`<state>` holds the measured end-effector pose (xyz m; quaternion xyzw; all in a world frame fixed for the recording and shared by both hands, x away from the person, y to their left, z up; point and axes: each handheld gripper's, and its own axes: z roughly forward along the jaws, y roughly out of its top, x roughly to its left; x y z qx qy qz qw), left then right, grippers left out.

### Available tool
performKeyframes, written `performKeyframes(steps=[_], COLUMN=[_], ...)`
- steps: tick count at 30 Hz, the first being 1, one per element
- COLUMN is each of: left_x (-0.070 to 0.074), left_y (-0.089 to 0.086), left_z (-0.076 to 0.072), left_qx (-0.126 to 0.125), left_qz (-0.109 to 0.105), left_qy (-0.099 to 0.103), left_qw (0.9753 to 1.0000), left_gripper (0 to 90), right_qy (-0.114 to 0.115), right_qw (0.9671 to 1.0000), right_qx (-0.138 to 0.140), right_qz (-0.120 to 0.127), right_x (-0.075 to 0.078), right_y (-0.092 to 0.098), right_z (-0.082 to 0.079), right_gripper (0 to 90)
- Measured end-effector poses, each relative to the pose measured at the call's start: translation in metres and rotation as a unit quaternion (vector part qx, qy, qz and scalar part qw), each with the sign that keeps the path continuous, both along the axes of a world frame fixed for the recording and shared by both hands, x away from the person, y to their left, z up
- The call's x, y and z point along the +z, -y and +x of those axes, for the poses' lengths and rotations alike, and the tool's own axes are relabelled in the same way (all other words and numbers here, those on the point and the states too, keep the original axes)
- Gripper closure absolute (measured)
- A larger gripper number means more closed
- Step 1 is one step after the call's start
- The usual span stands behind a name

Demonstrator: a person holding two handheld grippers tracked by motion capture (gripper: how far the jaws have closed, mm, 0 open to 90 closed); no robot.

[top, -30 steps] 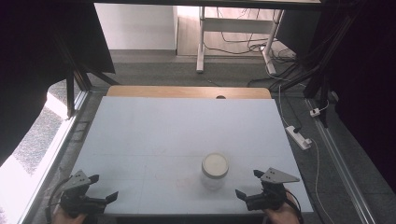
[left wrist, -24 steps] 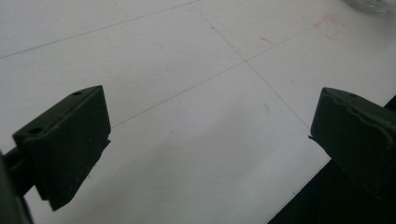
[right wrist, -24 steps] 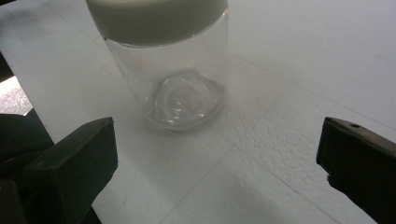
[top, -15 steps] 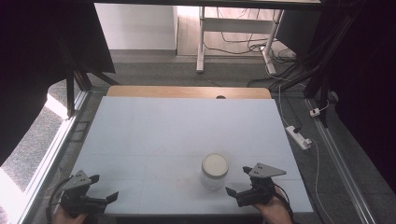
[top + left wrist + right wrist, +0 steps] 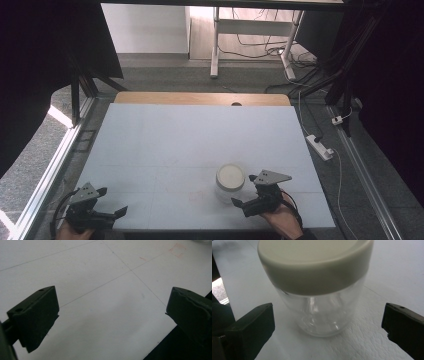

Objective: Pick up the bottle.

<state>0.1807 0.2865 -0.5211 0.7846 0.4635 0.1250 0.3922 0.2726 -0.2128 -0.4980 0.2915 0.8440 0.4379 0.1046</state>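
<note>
A clear glass jar with a cream screw lid stands upright on the white table, near the front and right of centre. My right gripper sits just to the jar's right, open, with its jaws pointing at it. In the right gripper view the jar looms close between and just beyond the two spread jaws of the right gripper, and looks empty. My left gripper rests at the front left corner, open. In the left gripper view the left gripper has only bare table between its jaws.
The table's front edge lies right under both hands. A wooden strip runs along the far edge. Off the table's right side, a power strip and cables lie on the floor. Faint red marks show on the tabletop.
My right gripper has slid left across the table toward the jar and now sits close beside it. The left gripper and the jar have stayed put.
</note>
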Motion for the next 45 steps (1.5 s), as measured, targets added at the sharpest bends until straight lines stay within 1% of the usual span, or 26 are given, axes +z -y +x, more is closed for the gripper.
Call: performKeyframes(steps=[7, 13, 18, 21, 23, 27, 32, 36, 41, 45], left_x=[0.000, 0.000, 0.000, 0.000, 0.000, 0.000, 0.000, 0.000, 0.000, 0.000], left_y=[0.000, 0.000, 0.001, 0.001, 0.001, 0.002, 0.002, 0.002, 0.003, 0.003], left_z=[0.000, 0.000, 0.000, 0.000, 0.000, 0.000, 0.000, 0.000, 0.000, 0.000], left_qx=[-0.001, -0.002, -0.004, -0.005, -0.005, -0.007, -0.008, -0.009, -0.011, -0.011], left_qz=[0.000, 0.001, 0.003, 0.005, 0.005, 0.006, 0.008, 0.010, 0.011, 0.011], left_qy=[0.000, 0.000, 0.000, 0.001, 0.001, 0.001, 0.001, 0.001, 0.001, 0.000], left_qw=[1.0000, 1.0000, 1.0000, 1.0000, 1.0000, 1.0000, 0.9999, 0.9999, 0.9999, 0.9999], left_gripper=[0.0, 0.0, 0.0, 0.0, 0.0, 0.0, 0.0, 0.0, 0.0, 0.0], right_qy=[-0.001, -0.001, 0.006, 0.004, 0.007, 0.004, 0.011, 0.031, 0.038, 0.039], right_qw=[0.9999, 0.9997, 0.9995, 0.9994, 0.9994, 0.9994, 0.9994, 0.9988, 0.9985, 0.9984], right_qx=[0.012, 0.022, 0.029, 0.033, 0.033, 0.034, 0.031, 0.035, 0.036, 0.037], right_qz=[0.000, -0.007, -0.006, -0.009, -0.010, -0.011, -0.006, -0.014, -0.016, -0.017], right_x=[-0.003, -0.007, -0.009, -0.010, -0.010, -0.011, -0.010, -0.010, -0.010, -0.009], right_y=[-0.014, -0.024, -0.031, -0.034, -0.034, -0.035, -0.033, -0.033, -0.033, -0.032], right_z=[0.008, 0.015, 0.017, 0.019, 0.019, 0.020, 0.020, 0.019, 0.017, 0.017], right_gripper=[0.0, 0.0, 0.0, 0.0, 0.0, 0.2, 4.4, 5.8, 6.3, 6.5])
